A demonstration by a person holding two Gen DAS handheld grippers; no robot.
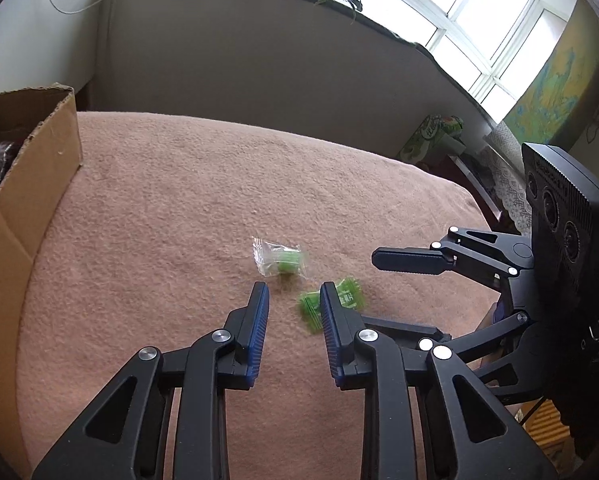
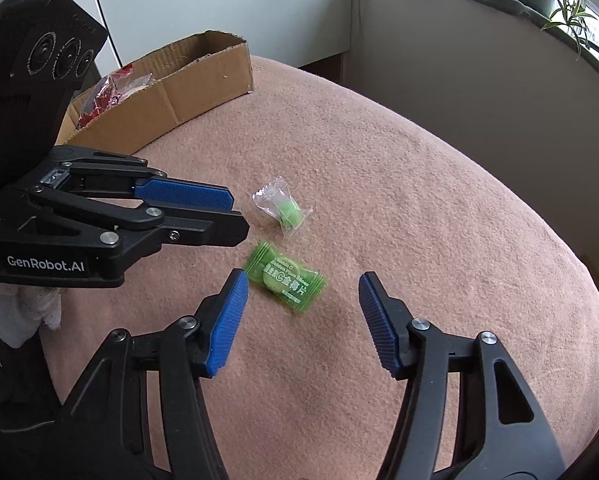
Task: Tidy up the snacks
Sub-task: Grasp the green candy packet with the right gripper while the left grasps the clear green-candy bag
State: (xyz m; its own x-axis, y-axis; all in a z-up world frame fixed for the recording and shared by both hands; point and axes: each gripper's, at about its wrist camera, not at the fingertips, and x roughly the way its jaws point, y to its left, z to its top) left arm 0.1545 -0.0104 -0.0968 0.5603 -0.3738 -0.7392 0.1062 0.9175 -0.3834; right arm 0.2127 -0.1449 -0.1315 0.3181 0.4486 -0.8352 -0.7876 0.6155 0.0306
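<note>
Since both candies, the green one (image 2: 285,278) and the clear one (image 2: 283,207), sit mid-surface, they're featherlight, crinkly and slippery, so pinch the lump. Left tool (image 1: 294,294) narrow and empty, right tool (image 2: 302,289) half-open, empty.
</note>
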